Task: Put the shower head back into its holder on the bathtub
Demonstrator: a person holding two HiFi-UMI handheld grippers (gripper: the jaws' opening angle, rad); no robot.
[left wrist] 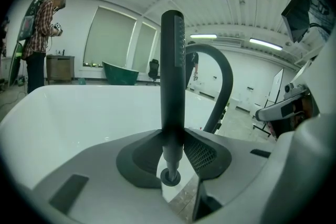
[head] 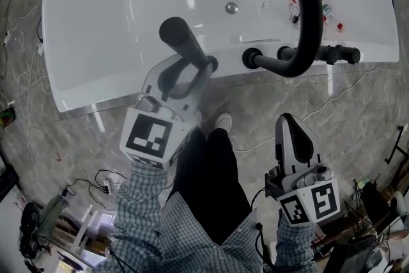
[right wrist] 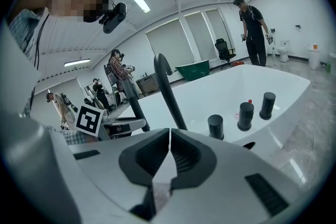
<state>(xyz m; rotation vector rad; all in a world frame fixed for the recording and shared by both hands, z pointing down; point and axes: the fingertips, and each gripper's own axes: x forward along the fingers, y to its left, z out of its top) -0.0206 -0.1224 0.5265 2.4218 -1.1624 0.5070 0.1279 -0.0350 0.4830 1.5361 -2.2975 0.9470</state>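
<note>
Shower head is a black stick, and it stands between the jaws of my left gripper, which press on its lower part from both sides. It is almost upright, thick end up and thin end down, because the holder is a small black ring on the near rim of the bathtub and takes the thin end from above. In the left gripper view the thin end meets this ring exactly at its middle. I judge it is entering or already inside, but how deep it sits I cannot tell. I grip low on the handle, I think, so that the tip does not swing while it is guided to such a small opening.

The holder is the leftmost of the black fittings on this rim. Beside it is the base of the curved spout, and further right are the knobs. The shower head is apart from the spout, so nothing blocks its way down.

My right gripper hangs low over the marble floor, well apart from the bathtub. Its jaws are together with nothing between them. This job needs one gripper only, so the right one is kept aside. The next step, as I judge, is to press down until the shower head is seated, then let the left jaws part.
</note>
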